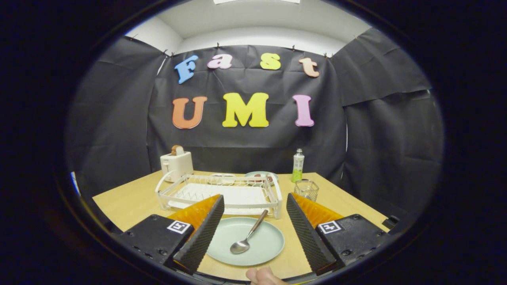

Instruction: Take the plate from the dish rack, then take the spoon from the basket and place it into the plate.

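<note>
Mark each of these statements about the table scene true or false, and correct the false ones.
1. The spoon lies in the plate. True.
2. The tool is shut on the spoon. False: its fingers stand open, either side of the plate, touching nothing.
3. The dish rack sits beyond the plate. True.
4. The toaster stands beside the bottle. False: they stand apart, at opposite ends behind the rack.
5. The wire basket holds the spoon. False: the spoon is in the plate.
</note>
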{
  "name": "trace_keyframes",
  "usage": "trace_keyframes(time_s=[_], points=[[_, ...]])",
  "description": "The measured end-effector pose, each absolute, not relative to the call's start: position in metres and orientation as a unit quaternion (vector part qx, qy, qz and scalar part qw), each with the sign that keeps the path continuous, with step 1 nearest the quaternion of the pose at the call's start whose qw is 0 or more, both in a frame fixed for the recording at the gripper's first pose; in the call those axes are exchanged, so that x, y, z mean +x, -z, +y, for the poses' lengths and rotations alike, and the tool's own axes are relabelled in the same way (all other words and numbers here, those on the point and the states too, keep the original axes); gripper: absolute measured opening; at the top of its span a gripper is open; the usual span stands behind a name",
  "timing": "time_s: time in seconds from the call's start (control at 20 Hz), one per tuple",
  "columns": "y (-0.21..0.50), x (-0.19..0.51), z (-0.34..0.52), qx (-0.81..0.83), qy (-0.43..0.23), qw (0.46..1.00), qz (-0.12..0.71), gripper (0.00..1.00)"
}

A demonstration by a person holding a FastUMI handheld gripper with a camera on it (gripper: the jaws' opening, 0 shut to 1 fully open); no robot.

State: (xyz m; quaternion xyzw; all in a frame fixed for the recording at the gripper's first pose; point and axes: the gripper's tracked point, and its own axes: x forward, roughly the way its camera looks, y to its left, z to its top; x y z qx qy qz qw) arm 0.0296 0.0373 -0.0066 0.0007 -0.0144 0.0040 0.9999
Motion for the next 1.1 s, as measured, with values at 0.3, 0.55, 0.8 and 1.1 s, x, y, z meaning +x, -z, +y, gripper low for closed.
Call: trace_keyframes(time_s=[0.3, 0.55, 0.8, 1.1], points=[[-0.012, -0.005, 0.026, 0.021, -0.002, 1.0, -0.02, 1.0], [-0.027, -0.028, 0.019, 0.029, -0.006, 0.999, -0.029, 1.0], [-0.026, -0.037, 0.03, 0.037, -0.028, 0.999, -0.02, 1.0], [-0.019, -0.036, 0.035, 0.012, -0.03, 0.999, -0.013, 1.0]])
